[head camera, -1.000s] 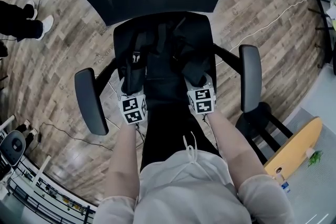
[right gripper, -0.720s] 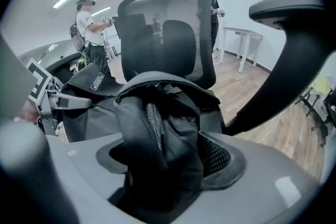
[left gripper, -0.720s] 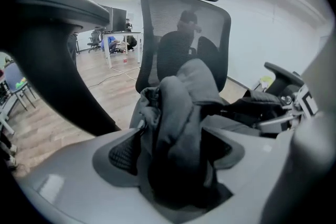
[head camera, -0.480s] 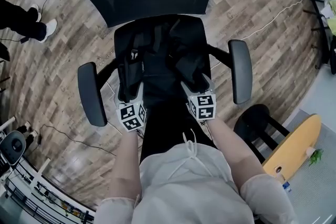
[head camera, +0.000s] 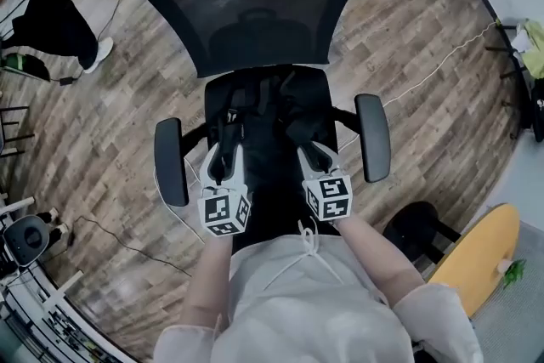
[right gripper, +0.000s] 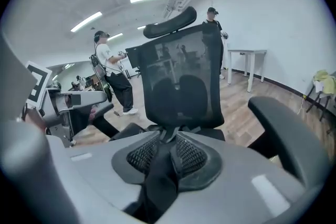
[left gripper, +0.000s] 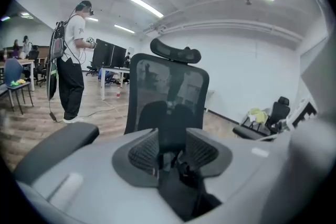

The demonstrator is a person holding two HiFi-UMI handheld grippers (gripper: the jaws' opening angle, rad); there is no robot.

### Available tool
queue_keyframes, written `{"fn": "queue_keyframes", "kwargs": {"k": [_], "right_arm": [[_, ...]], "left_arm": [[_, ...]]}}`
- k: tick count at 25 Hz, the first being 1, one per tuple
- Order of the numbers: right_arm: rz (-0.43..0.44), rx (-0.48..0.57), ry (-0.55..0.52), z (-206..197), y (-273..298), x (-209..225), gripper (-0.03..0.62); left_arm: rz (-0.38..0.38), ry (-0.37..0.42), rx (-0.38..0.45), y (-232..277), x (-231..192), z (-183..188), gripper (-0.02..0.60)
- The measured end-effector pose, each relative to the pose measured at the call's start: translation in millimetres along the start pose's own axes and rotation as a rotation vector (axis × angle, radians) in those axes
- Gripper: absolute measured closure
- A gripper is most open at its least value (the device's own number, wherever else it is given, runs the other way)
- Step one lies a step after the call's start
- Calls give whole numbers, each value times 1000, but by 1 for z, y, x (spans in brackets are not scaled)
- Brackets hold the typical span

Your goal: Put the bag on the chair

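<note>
A black bag (head camera: pixel 268 127) lies on the seat of a black office chair (head camera: pixel 255 4) with a mesh back. Both grippers hover over the seat's front half, at the bag's near end. My left gripper (head camera: pixel 225 159) is closing; thin black straps (left gripper: pixel 181 186) hang between its pads with light showing beside them. My right gripper (head camera: pixel 313 153) is closing too, and a fold of black bag fabric (right gripper: pixel 157 186) fills the narrow gap between its pads. In the gripper views the chair's back (left gripper: pixel 168 97) (right gripper: pixel 184 86) stands straight ahead.
The armrests (head camera: pixel 170 161) (head camera: pixel 372 136) flank the two grippers. A dark stool (head camera: pixel 416 225) and a wooden board (head camera: pixel 476 242) stand at the right. A white cable (head camera: pixel 442 55) crosses the wood floor. People stand behind the chair (left gripper: pixel 71 76) (right gripper: pixel 113 76).
Both grippers have drawn back toward my body along the seat. The chair now sits lower and farther off in the head view, with its whole back showing.
</note>
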State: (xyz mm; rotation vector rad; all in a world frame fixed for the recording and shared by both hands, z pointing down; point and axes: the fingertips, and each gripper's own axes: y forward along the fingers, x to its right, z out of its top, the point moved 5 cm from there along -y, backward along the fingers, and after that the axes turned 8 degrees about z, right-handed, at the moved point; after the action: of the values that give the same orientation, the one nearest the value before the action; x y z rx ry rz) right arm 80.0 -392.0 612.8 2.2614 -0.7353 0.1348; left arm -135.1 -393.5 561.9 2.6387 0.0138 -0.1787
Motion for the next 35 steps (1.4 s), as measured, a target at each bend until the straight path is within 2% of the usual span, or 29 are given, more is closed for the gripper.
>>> {"fn": "queue_keyframes", "kwargs": {"k": [3, 5, 8, 12, 16, 23, 26, 29, 35], "right_arm": [[-1, 71, 0, 41, -21, -7, 566], [12, 108, -6, 68, -32, -12, 582], [47, 170, -58, 110, -52, -22, 595], [62, 294, -132, 176, -83, -38, 595], [66, 398, -170, 233, -114, -56, 595], [55, 539, -169, 296, -160, -80, 597], [60, 604, -210, 306, -173, -92, 597], [52, 614, -231, 306, -177, -101, 597], [50, 609, -227, 308, -178, -107, 597]], "left_arm": [[-20, 1, 51, -15, 15, 39, 497], [-33, 19, 95, -25, 23, 68, 531], [-49, 40, 206, -42, 32, 123, 574], [-84, 48, 321, -58, 40, 199, 574], [-136, 85, 375, -77, 52, 248, 574], [-161, 147, 473, -112, 57, 301, 574], [-190, 86, 510, -125, 51, 313, 574], [-216, 13, 524, -134, 43, 320, 574], [-221, 46, 521, -136, 40, 326, 574]]}}
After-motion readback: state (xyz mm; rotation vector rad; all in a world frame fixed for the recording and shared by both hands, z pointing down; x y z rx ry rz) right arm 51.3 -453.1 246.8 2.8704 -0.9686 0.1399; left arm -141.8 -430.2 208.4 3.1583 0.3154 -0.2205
